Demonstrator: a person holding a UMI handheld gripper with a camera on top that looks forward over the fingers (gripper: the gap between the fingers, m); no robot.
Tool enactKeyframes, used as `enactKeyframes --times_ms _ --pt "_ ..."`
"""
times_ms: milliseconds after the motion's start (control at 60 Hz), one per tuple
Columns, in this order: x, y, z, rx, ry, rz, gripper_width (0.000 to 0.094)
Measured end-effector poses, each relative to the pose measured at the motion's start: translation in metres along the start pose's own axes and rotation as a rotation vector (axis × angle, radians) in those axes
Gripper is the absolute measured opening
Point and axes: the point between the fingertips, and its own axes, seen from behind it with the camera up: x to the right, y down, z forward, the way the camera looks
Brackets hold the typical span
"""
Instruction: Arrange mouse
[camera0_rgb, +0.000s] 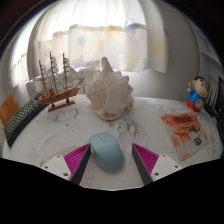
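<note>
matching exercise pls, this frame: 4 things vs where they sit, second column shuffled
Things:
1. mouse
2. conch shell
3. model ship
4. booklet

Places:
A. beyond the fingers, middle of the table
B. between the open fingers of the gripper, resting on the table
C. right of the fingers, lying flat
D. left of the shell, on a stand

Pairs: 1-B, 2-A, 3-D, 4-C
</note>
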Motion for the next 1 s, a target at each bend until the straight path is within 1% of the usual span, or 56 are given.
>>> enactKeyframes --times_ms 150,217,250,333,400,433,550,633,700,750,783,883,1000 --pt "0.008 -0.009 0.016 0.004 0.004 0.019 0.0859" --pt "0.010 -0.011 0.020 0.007 0.005 0.028 0.0850" --pt "0.010 -0.011 0.021 0.006 0.004 0.032 0.0832" --pt "0.009 -0.012 0.024 0.010 0.003 0.030 0.0708" --pt "0.004 -0.013 0.025 0.013 -0.017 0.017 0.0594" --pt "0.002 -0.014 0.025 0.013 -0.024 0.008 0.0487" --pt "0.005 -0.019 0.021 -0.001 -0.036 0.001 0.0461" --pt "0.017 -0.042 0.003 0.028 -0.037 -0.006 0.0448" --pt "0.037 -0.065 -0.018 0.054 -0.020 0.000 0.0437" --pt "0.054 -0.082 -0.034 0.070 -0.027 0.029 0.0436" --pt "0.069 -0.092 -0.043 0.077 -0.028 0.053 0.0434" --pt "0.133 -0.111 -0.051 0.093 0.029 0.056 0.0434" --pt "0.213 -0.112 -0.034 0.089 0.098 0.046 0.0422"
